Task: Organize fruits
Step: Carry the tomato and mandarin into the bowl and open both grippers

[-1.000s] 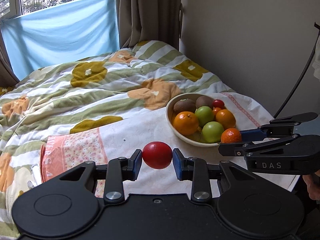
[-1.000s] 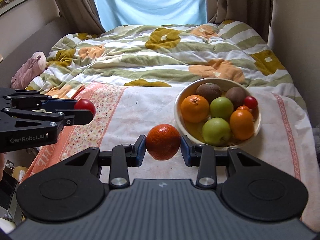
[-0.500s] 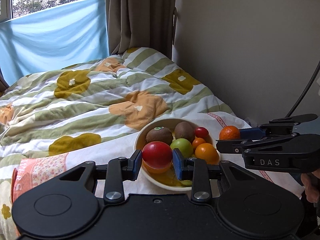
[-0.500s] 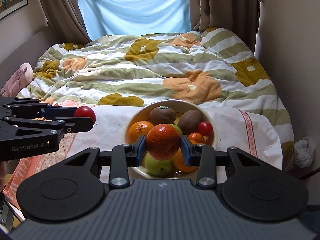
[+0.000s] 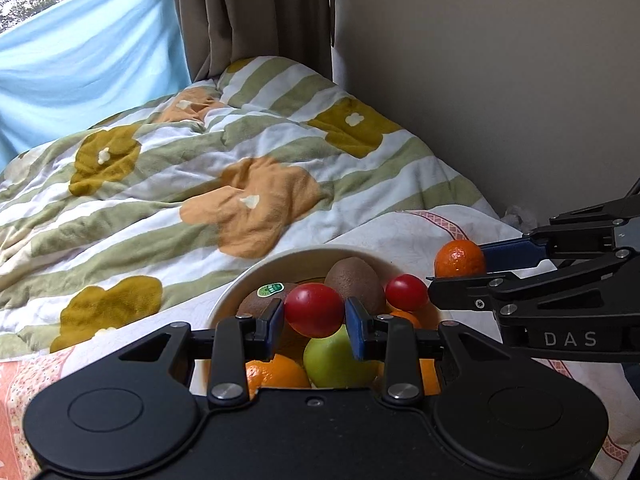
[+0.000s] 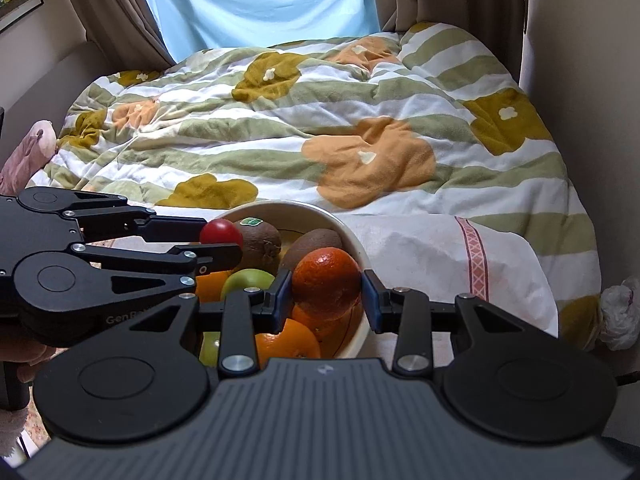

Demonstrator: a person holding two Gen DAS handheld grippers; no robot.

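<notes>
Left tongs (image 5: 315,317) clenched on a red tomato (image 5: 314,309); right tongs (image 6: 326,295) grasping a tangerine (image 6: 326,278), both over the bowl (image 6: 347,229)

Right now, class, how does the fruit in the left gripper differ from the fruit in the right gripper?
The tomato in the left gripper is red, smooth and glossy; the orange in the right gripper is orange and dimpled. The tomato looks smaller. Both are round, clamped between blue fingers, and held above the bowl.

A bed (image 6: 576,216) carries a rumpled flowered quilt (image 6: 280,128) toward its far end, and a pale patterned cloth (image 6: 432,256) with a fruit-filled bowl (image 6: 344,224) lies at its near edge.
</notes>
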